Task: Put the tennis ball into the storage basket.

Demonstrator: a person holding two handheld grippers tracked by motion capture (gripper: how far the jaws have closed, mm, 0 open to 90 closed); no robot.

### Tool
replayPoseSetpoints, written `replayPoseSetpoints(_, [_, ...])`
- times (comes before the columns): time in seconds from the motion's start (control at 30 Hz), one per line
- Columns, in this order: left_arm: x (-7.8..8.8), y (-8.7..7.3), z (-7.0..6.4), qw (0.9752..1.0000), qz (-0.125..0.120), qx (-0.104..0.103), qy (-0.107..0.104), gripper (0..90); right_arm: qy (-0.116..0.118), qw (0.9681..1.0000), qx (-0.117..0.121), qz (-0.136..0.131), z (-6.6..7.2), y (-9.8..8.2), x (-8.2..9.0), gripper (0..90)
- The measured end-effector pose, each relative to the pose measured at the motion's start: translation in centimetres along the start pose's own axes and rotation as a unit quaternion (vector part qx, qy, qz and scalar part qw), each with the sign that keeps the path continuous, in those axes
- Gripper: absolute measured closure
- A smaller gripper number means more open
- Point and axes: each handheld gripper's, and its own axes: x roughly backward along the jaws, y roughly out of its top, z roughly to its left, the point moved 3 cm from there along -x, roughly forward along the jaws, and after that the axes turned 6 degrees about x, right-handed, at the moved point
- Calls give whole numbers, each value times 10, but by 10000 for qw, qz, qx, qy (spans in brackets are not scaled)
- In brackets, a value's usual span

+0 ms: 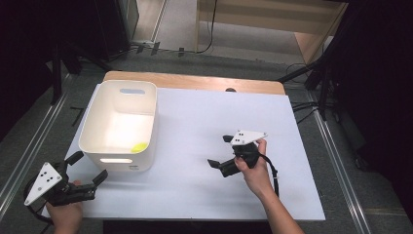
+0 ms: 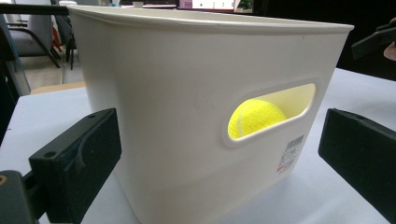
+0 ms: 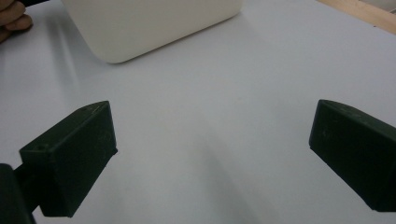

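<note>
Your left claw (image 1: pixel 88 168) is spread wide with nothing in it, sitting just off the near corner of the white bin (image 1: pixel 119 126) on the surface (image 1: pixel 204 195). In the left gripper view that bin sits between the jaws but they aren't touching it, and you can spot the yellow tennis ball (image 2: pixel 256 119) through the handle slot, down in the bin's near right corner. Your right claw (image 1: pixel 220 151) is spread too and empty, out mid-surface, well apart from the bin.
</note>
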Motion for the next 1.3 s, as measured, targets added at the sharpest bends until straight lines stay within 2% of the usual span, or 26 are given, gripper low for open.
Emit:
replayPoseSetpoints(0.93, [0,0,0,10000,11,-31,-3,0,-429,9984,-286,-229,-10,-46,34,0])
replayPoseSetpoints(1.3, [0,0,0,10000,12,-28,-6,0,-652,9961,-494,-321,-16,-65,53,0])
